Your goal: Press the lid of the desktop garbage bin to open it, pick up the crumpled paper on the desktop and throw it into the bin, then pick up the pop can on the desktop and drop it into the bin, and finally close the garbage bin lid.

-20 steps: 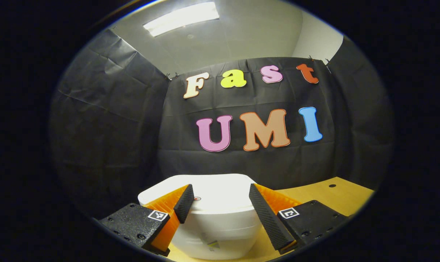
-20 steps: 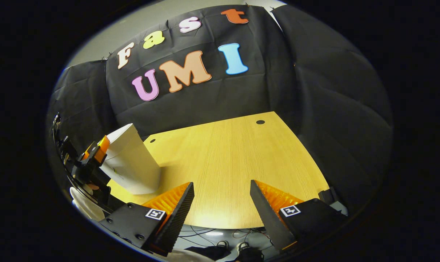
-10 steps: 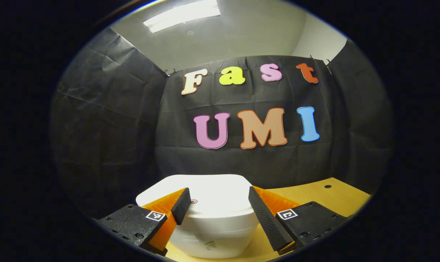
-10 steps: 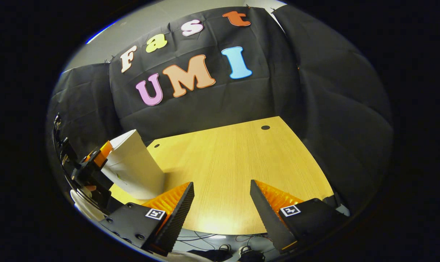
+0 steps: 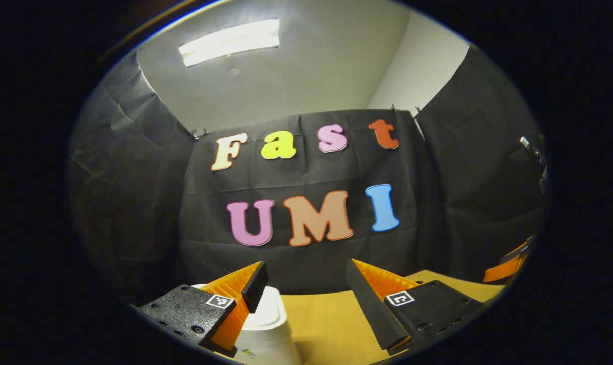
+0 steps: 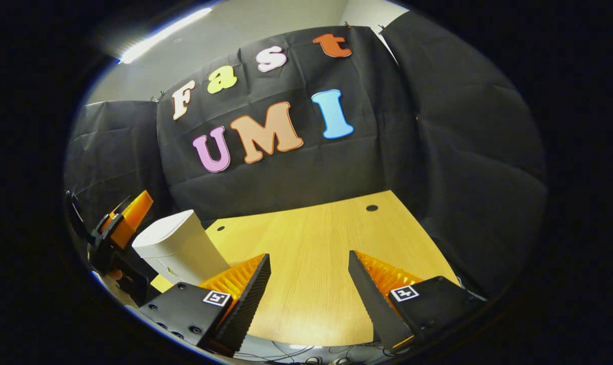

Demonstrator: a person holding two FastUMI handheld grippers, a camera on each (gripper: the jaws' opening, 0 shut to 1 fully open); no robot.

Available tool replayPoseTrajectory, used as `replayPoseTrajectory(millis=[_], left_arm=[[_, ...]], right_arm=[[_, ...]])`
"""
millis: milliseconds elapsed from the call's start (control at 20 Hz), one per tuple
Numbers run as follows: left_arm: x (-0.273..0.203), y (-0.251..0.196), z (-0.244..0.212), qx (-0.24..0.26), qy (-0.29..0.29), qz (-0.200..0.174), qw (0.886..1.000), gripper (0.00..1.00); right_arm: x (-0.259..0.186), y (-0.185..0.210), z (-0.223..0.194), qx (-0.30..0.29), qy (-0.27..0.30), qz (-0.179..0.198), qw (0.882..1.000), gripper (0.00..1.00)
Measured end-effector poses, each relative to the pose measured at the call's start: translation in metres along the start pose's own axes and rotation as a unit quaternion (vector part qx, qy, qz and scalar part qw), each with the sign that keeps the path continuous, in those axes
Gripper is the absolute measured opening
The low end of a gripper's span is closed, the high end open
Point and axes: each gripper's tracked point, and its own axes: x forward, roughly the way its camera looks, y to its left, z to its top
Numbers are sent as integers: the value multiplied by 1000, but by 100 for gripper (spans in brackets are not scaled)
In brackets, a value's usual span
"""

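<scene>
The white garbage bin (image 6: pixel 177 246) stands at the left of the wooden desktop (image 6: pixel 316 253) with its lid down. In the left gripper view a part of the bin (image 5: pixel 268 322) shows low down, beside that view's left finger. My left gripper (image 5: pixel 306 284) is open, raised above the bin and nothing lies between its fingers. In the right gripper view the left gripper (image 6: pixel 124 225) hangs just left of the bin's top. My right gripper (image 6: pixel 309 276) is open over the desk's near edge and holds nothing.
Black cloth walls close the desk at the back and on both sides. Two small dark holes (image 6: pixel 372 208) mark the far part of the desktop. Cables lie on the floor (image 6: pixel 296 350) below the near edge. The right gripper (image 5: pixel 509 263) peeks in at the right of the left gripper view.
My left gripper has lifted off the bin lid and swung right, so the bin dropped to the lower left of its view. The right gripper tilted upward a little.
</scene>
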Motion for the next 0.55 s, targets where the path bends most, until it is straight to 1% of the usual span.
replayPoseTrajectory(millis=[150, 300, 400, 550], left_arm=[[4, -42, 7, -10, -9, -39, 999, 93], [-1, -70, 6, -24, -5, -74, 997, 93], [-2, -76, 2, -29, 2, -81, 996, 93], [-1, -75, -3, -42, 13, -82, 996, 94]], right_arm=[[-5, 4, 28, -5, -41, 2, 999, 98], [-10, 3, 39, -1, -70, -3, 998, 98], [-15, -2, 41, -2, -80, -13, 997, 98], [-21, -8, 42, 5, -88, -22, 996, 98]])
